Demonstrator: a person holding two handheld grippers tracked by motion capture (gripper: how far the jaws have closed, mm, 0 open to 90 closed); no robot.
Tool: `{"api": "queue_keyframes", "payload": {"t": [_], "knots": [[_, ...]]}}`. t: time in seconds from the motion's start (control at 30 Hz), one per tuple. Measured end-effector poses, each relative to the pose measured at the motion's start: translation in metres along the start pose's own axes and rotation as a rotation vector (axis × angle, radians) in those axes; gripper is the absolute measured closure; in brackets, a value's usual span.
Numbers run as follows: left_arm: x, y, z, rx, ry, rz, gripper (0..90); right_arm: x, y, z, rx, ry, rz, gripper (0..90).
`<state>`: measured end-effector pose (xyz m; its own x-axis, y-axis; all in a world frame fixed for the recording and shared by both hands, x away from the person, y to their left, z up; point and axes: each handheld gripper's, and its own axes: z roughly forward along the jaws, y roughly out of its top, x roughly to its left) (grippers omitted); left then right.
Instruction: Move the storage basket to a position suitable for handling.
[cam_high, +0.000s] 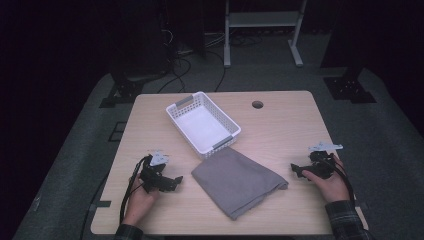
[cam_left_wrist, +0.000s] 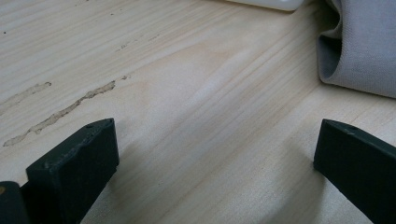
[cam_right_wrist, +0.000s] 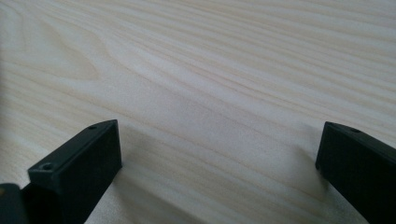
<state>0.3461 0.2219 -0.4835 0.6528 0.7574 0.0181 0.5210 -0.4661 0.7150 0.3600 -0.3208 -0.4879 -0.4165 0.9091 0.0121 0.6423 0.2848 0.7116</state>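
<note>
1. Cloth: grey, soft, folded, rumpled; tabletop centre.
2. Basket: white slatted plastic, empty, touching the cloth at 11 o'clock.
3. Left tongs, at 9 o'clock: open, empty.
4. Right tongs, at 3 o'clock: open, empty.
5. Step: likely approach; next, grip the cloth edges.

Your left gripper sits low over the wooden table, jaws spread wide with bare wood between them; folded grey cloth lies at upper right, ahead of the right jaw; a white basket edge at top
</note>
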Motion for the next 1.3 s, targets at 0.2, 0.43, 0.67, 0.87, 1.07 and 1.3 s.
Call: {"api": "queue_keyframes", "payload": {"t": [0.2,0.43,0.67,0.87,1.07,1.3], "knots": [[-0.001,0.001,0.001,-0.001,0.012,-0.013,0.0,-0.001,0.001,0.001,0.001,0.004,-0.004,0.0],[-0.002,0.0,0.0,0.004,0.027,-0.025,0.0,0.005,0.004,-0.001,-0.01,0.0,-0.003,14.6],[-0.003,-0.002,-0.002,0.003,0.021,-0.021,0.0,0.012,0.018,-0.009,-0.041,0.046,0.018,18.5],[-0.004,-0.002,-0.003,0.003,0.013,-0.011,0.0,0.018,0.028,-0.009,-0.052,0.077,-0.004,20.1],[-0.004,-0.002,-0.003,0.003,0.012,-0.011,0.0,0.024,0.04,-0.008,-0.064,0.115,-0.027,21.1],[-0.004,-0.002,-0.003,0.004,0.012,-0.011,0.0,0.031,0.053,-0.006,-0.071,0.131,-0.052,21.8]]}}
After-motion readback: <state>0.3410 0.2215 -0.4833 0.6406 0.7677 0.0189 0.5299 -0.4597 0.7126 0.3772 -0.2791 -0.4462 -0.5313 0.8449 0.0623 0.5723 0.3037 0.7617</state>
